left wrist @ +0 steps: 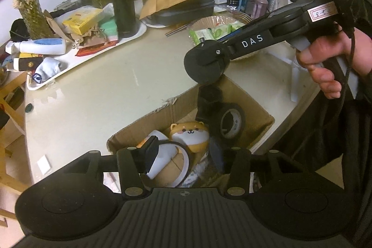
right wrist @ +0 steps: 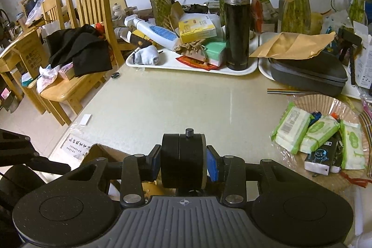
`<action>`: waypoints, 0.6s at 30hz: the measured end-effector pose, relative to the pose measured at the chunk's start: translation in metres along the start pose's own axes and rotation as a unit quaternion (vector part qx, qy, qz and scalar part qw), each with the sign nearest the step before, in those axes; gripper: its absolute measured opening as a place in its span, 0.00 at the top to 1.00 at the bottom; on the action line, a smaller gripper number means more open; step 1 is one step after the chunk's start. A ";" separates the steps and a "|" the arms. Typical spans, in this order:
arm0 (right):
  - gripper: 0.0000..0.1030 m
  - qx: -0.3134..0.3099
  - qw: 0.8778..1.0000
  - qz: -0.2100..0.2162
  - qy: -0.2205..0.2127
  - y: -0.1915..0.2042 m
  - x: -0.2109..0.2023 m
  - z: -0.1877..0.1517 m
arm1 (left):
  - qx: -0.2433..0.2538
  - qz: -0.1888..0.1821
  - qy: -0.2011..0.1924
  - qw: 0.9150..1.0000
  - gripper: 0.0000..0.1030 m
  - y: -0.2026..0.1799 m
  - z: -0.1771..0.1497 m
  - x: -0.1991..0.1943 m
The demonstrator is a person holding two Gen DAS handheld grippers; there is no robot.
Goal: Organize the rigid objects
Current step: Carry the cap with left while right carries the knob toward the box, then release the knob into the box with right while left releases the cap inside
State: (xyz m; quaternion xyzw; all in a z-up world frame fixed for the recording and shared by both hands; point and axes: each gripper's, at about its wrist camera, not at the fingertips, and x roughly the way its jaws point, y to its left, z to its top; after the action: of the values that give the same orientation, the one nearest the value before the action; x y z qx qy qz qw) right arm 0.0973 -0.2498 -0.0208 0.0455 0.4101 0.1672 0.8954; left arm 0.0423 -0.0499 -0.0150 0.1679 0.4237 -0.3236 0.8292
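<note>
cardboard box (left wrist: pixel 244 94): near side hidden by gripper body | white roll (left wrist: pixel 162 155): partly behind left fingers (left wrist: pixel 151 148)

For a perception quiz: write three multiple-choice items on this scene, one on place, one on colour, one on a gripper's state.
1. The black tape roll lies: A on the floor; B inside the cardboard box; C on the wall.
2. The tall flask is: A red; B white; C black.
3. The right gripper is: A shut on the black disc; B open, empty; C shut, empty.

Key: B, it sits among the box's contents; C, its body is black throughout; A, both pads press the disc's flat faces.
</note>
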 end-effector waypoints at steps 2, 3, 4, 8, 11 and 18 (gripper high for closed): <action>0.59 -0.001 1.000 0.000 0.000 0.001 -0.002 -0.002 | 0.000 0.008 0.001 1.000 0.53 -0.002 -0.002 -0.003; 0.59 -0.002 1.000 0.001 0.001 0.002 -0.003 -0.004 | 0.000 0.013 0.002 1.000 0.53 -0.003 -0.004 -0.004; 0.59 -0.002 1.000 0.002 0.001 0.002 -0.003 -0.005 | 0.000 0.016 0.003 1.000 0.53 -0.003 -0.005 -0.005; 0.59 -0.004 1.000 0.008 0.003 0.006 -0.007 -0.011 | -0.007 0.035 0.008 0.999 0.53 -0.005 -0.011 -0.007; 0.59 -0.009 1.000 0.013 0.006 0.012 -0.009 -0.015 | -0.019 0.044 0.010 0.999 0.53 -0.003 -0.015 -0.008; 0.59 -0.020 0.999 0.024 0.015 0.023 -0.010 -0.024 | -0.039 0.049 0.007 0.998 0.53 -0.004 -0.022 -0.014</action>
State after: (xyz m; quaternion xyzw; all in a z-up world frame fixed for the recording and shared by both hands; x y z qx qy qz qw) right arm 0.0671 -0.2325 -0.0243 0.0350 0.4188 0.1978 0.8856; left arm 0.0206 -0.0351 -0.0168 0.1578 0.4330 -0.2650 0.8470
